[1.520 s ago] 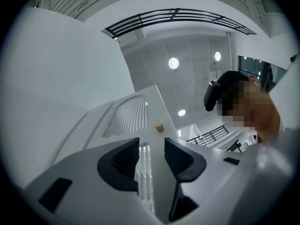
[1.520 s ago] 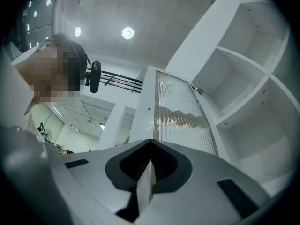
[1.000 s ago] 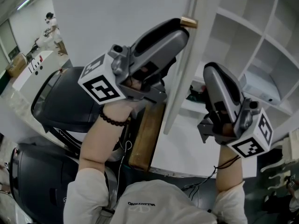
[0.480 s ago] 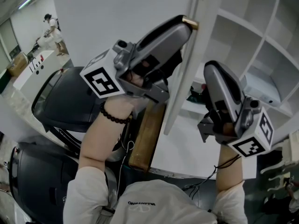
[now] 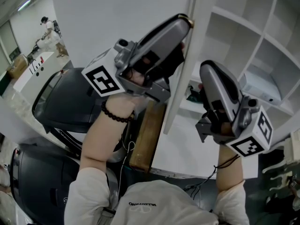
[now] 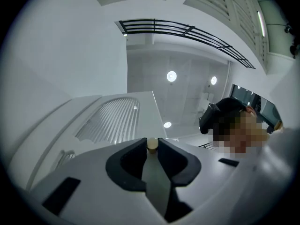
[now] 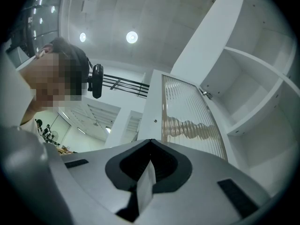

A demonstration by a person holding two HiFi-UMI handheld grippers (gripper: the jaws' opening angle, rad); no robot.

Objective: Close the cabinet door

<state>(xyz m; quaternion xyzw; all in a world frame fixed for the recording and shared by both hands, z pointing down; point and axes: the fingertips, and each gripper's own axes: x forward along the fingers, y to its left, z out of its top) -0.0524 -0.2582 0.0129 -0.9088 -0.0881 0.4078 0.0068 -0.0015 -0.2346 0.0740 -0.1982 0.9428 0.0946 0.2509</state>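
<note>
My left claw is clenched on the small brass knob. In the left gripper view the 2 jaws meet around that knob, which sits right at their tips. The knob is fixed to the free edge of the white cabinet door, whose face spreads away to the left of the claw while its edge runs down below it. Past the tips, up and to the left, a ribbed pane is set in the door.

Compared with 1 second ago, this claw has lifted slightly, and knob and door edge have shifted a little leftward in the head view.

My right claw is clenched on nothing, its jaws pressed together. It hangs just right of the door edge, apart from it, and has edged slightly up and to the left since then. Ahead of it stands the ribbed pane, and to its right the open cabinet shelves. Below my left claw lies a wooden plank.
</note>
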